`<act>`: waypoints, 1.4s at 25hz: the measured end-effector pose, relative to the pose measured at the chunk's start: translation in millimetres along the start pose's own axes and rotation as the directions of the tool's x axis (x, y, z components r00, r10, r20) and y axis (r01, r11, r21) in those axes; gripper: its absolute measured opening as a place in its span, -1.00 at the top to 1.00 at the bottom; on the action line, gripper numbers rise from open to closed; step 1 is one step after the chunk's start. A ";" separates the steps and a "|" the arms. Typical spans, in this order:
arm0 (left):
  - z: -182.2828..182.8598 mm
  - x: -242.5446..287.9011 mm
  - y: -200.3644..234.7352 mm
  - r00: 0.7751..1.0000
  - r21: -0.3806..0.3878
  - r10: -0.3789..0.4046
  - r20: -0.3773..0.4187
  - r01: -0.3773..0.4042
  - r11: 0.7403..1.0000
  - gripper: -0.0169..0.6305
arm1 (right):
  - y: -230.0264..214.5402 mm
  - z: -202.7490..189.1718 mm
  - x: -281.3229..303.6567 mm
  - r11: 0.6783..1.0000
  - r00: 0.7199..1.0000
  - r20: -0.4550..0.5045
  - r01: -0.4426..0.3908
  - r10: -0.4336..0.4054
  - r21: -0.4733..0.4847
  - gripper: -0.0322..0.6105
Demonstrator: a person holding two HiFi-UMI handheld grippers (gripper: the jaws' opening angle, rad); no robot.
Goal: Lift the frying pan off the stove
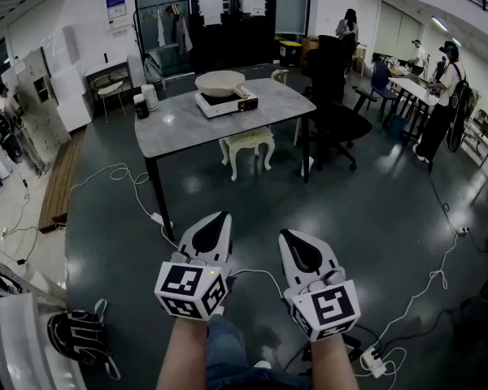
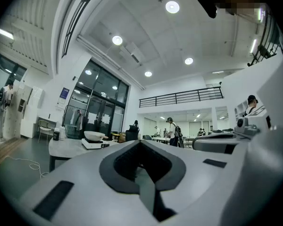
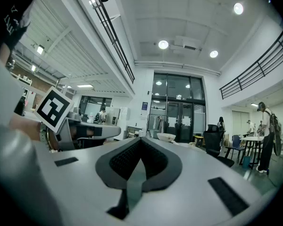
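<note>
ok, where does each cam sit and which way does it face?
Head view: on the person's head, facing forward-down toward the table with frying pan on stove; forearms, left tool, right tool show.
Left gripper view: on the left tool, level along its shut jaws toward the table; right tool at right.
Right gripper view: on the right tool, level, same heading; left tool at left.
Shared: all see the frying pan.

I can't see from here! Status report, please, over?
Left gripper, right gripper shut, empty. Pan sits on stove, far off. Cables on floor between.
</note>
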State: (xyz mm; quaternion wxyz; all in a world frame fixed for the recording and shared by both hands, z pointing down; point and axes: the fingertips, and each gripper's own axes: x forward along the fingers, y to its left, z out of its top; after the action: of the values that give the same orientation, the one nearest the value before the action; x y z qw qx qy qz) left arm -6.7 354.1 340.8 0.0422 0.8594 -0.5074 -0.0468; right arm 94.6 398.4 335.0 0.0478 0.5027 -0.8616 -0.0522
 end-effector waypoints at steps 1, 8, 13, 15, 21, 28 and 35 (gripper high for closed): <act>0.4 2.7 3.8 1.000 -0.006 0.000 0.005 0.000 1.000 0.91 | -0.2 0.2 3.9 1.000 1.000 0.003 0.001 -0.001 -0.001 0.82; -1.5 24.9 25.4 1.000 -0.010 -0.019 0.008 0.019 1.000 0.91 | -1.7 -9.5 35.0 1.000 1.000 -0.006 -0.021 0.021 -0.013 0.82; -6.8 48.4 60.0 1.000 -0.051 -0.006 0.003 0.006 0.999 0.91 | -5.8 -13.6 72.4 1.000 1.000 -0.014 -0.018 0.018 -0.003 0.82; -11.6 59.5 79.7 1.000 -0.070 0.003 -0.005 -0.003 0.998 0.91 | -8.3 -17.3 92.4 1.000 0.999 -0.028 -0.023 0.023 0.004 0.82; -9.8 104.1 150.9 1.000 -0.104 0.024 -0.002 -0.024 0.994 0.91 | -13.5 -17.3 171.4 0.999 0.998 -0.045 -0.040 0.041 0.004 0.82; 7.7 161.6 211.1 1.000 -0.094 -0.016 -0.007 0.015 0.995 0.91 | -25.2 -6.7 258.7 0.997 0.998 -0.042 -0.037 0.039 0.065 0.82; 14.3 198.8 256.9 0.999 -0.102 -0.047 -0.018 0.044 0.994 0.91 | -31.4 -1.7 319.2 0.980 0.999 -0.029 -0.032 0.038 0.194 0.82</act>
State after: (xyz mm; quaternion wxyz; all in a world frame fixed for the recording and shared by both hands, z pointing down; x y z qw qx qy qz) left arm -136.0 55.9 350.0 0.0900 0.8679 -0.4842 -0.0646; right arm -34.6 104.9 341.9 0.0137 0.4906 -0.8703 0.0410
